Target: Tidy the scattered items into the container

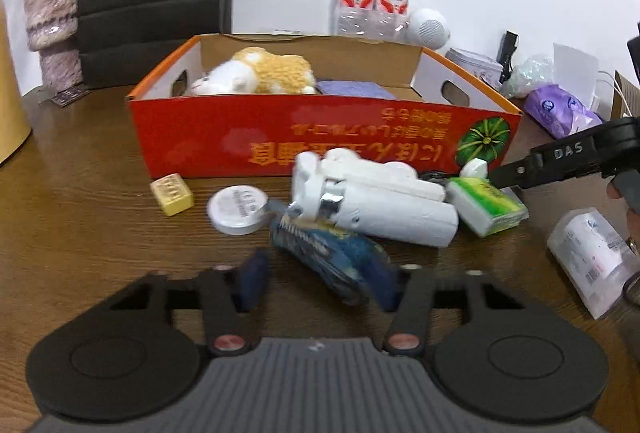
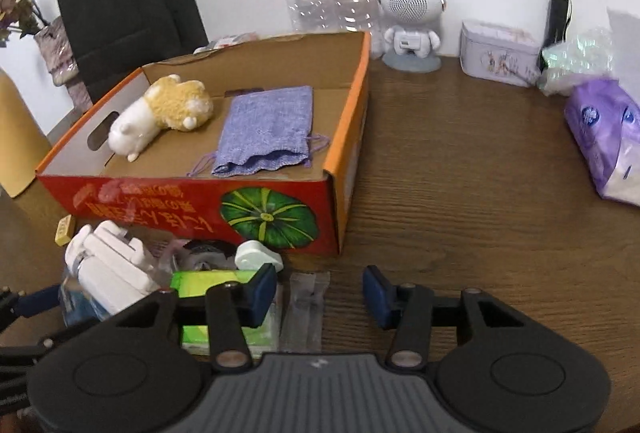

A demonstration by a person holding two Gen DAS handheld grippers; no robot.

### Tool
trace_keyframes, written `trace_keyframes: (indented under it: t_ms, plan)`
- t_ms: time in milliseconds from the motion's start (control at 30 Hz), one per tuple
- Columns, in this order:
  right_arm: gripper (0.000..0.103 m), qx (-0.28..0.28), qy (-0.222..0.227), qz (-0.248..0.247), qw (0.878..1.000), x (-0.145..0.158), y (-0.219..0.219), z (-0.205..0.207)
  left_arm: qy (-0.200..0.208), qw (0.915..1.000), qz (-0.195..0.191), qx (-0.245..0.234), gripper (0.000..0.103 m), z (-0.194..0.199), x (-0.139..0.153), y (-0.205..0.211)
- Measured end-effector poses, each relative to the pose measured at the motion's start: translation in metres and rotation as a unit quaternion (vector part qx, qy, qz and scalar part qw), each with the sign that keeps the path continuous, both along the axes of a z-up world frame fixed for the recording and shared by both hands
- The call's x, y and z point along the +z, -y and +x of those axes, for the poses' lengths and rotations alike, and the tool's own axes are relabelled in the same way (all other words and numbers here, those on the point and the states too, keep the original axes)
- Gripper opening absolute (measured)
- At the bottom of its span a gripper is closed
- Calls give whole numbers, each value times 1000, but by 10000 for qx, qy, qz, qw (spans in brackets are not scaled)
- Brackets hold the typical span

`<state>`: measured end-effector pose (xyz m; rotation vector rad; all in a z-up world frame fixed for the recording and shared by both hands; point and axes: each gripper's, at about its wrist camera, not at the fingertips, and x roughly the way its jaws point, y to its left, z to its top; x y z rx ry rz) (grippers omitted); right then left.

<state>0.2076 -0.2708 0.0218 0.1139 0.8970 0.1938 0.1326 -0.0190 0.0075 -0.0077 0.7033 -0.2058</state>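
**A:** Where is the container?

**B:** The red-and-orange cardboard box (image 2: 256, 217) sits on the wooden desk (image 2: 460, 193), open at the top. Inside lie a yellow-and-white plush toy (image 2: 160, 117) and a purple cloth pouch (image 2: 268, 129), side by side, apart from each other.

**A:** And the scattered things?

**B:** Heaped on the desk just in front of the box: a white folded device (image 1: 372, 201), a round silver tin (image 1: 238, 209), a yellow block (image 1: 172, 193), a green-and-white packet (image 1: 486, 207) and a blue crinkly packet (image 1: 332, 257).

**A:** What is the left tool doing?

**B:** The left tool (image 1: 320, 283) has its fingers either side of the blue packet. The right pad seems to touch it; the left one stands clear. The view is blurred, so I cannot tell whether it grips.

**A:** The right tool?

**B:** The right tool (image 2: 320, 297) stands parted over a thin clear sachet (image 2: 304, 309) on the desk, nothing pinched. Its left finger overlaps the green packet.
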Motion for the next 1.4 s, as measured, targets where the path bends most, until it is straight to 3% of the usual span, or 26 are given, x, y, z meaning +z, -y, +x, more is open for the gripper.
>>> trace_keyframes:
  t_ms: [67, 100, 200, 267, 300, 333, 367, 433, 533, 700, 833, 933, 1033, 1133, 1267, 1333, 1400]
  plan:
    - [36, -84, -95, 11, 9999, 0, 5, 2, -26, 10000, 17, 71, 45, -4, 3, -9]
    - [37, -52, -69, -47, 10000, 0, 5, 1, -26, 9999, 10, 116, 45, -2, 3, -12]
    - [37, 111, -44, -187, 9998, 1, -1, -1, -118, 9996, -81, 244, 63, 6, 2, -16]
    - [38, 365, -22, -404, 9985, 1, -15, -3, -117, 9996, -9, 253, 49, 10, 2, -11]
    - [38, 444, 14, -613, 9971, 1, -22, -4, -102, 9998, -28, 154, 25, 10, 3, -8]
    - [33, 508, 53, -819, 9953, 1, -29, -6, -136, 9998, -146, 33, 12, 10, 3, -7]
    - [21, 543, 49, -808, 9952, 2, -32, -7, -150, 9997, -172, 38, 11, 9, 4, -6]
    - [20, 613, 48, -790, 9950, 3, -34, -11, -53, 9999, -35, 112, 5, 3, 5, -6]
    - [19, 641, 110, -854, 9942, 6, -34, -21, 64, 9997, -35, 246, 4, -10, 12, -14]
    - [19, 456, 766, -690, 9936, 33, -25, -54, 726, 9965, 73, 401, 3, -57, 41, -25]
    - [19, 439, 1400, -242, 9889, 66, -21, -107, 841, 9952, -447, 246, 3, -104, 57, -32]
    - [19, 581, 1499, 233, 9867, 68, -29, -151, 814, 9938, -748, 71, 3, -136, 59, -28]
    - [19, 698, 1224, 667, 9878, 50, -42, -182, 708, 9923, -992, -213, 3, -150, 60, -21]
    - [19, 862, 1037, 751, 9880, 41, -54, -189, 844, 9899, -1029, -480, 3, -134, 76, -19]
    - [19, 756, 1521, 605, 9836, 80, -53, -162, 1209, 9842, -1082, -712, 4, -66, 128, -24]
    - [20, 664, 1744, 473, 9813, 108, -54, -127, 1008, 9838, -1084, -1010, 4, -7, 146, -20]
    - [20, 582, 1694, 365, 9831, 129, -50, -75, 365, 9822, -1352, -1253, 4, 55, 146, -15]
